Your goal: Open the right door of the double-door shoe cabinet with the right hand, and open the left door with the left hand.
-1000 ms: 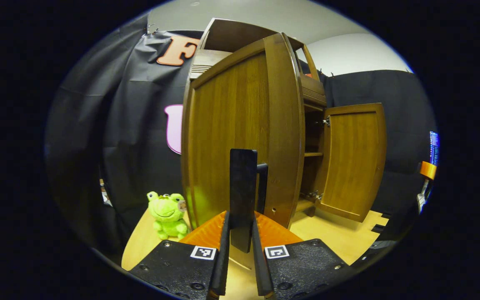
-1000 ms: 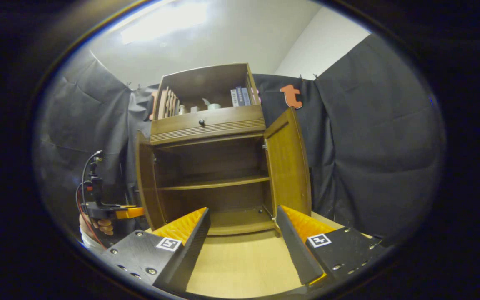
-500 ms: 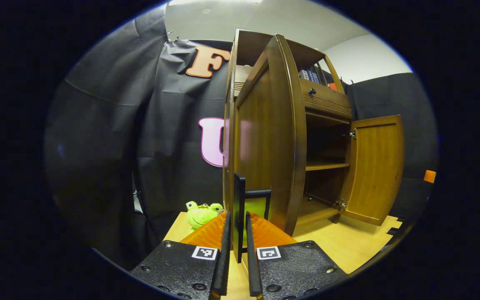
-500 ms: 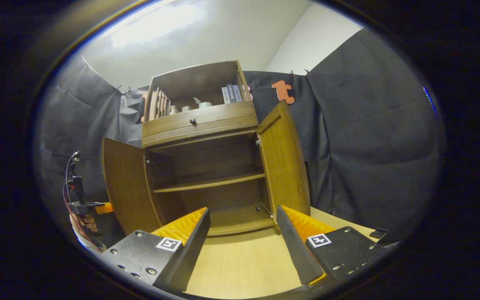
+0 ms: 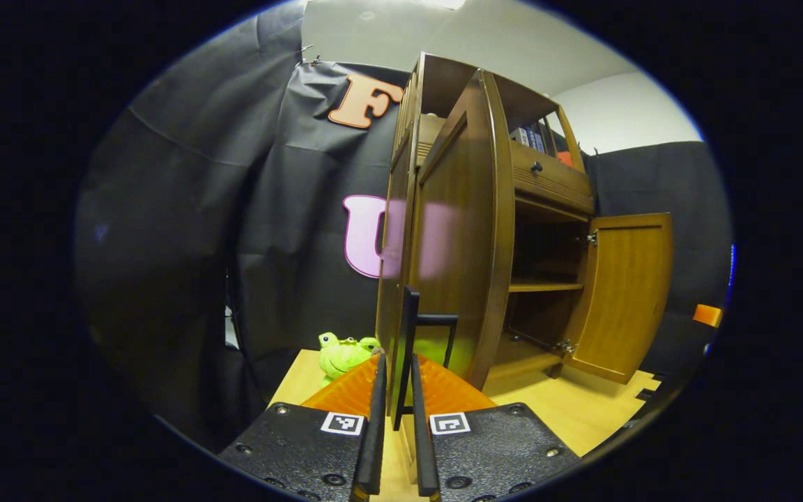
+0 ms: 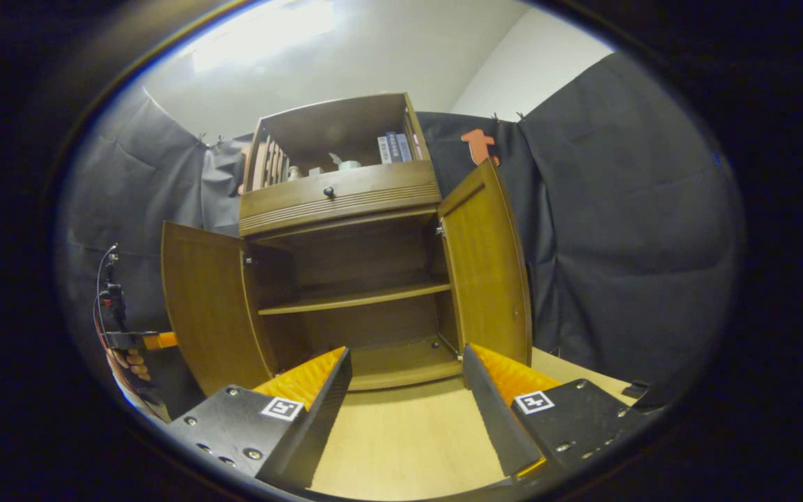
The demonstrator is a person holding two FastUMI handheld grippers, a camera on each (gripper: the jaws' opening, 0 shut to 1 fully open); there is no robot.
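Cloth-walled booth (image 6: 617, 230) with shoe cabinet (image 6: 346, 202)

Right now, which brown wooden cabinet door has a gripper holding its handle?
The left brown wooden door: the left gripper is closed on its dark bar handle. The right door stands free, the right gripper open.

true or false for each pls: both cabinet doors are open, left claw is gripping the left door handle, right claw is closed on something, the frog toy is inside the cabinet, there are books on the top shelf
1. Both doors are open. True: the left door and the right door are both swung out.
2. The left claw grips the left door's handle. True: its fingers are closed on the dark bar.
3. The right claw is closed on something. False: its fingers are spread wide with nothing between them.
4. The green frog toy is inside the cabinet. False: it sits on the floor outside, beside the cabinet's left side.
5. Books stand on the top shelf. True: books stand upright at its right end.
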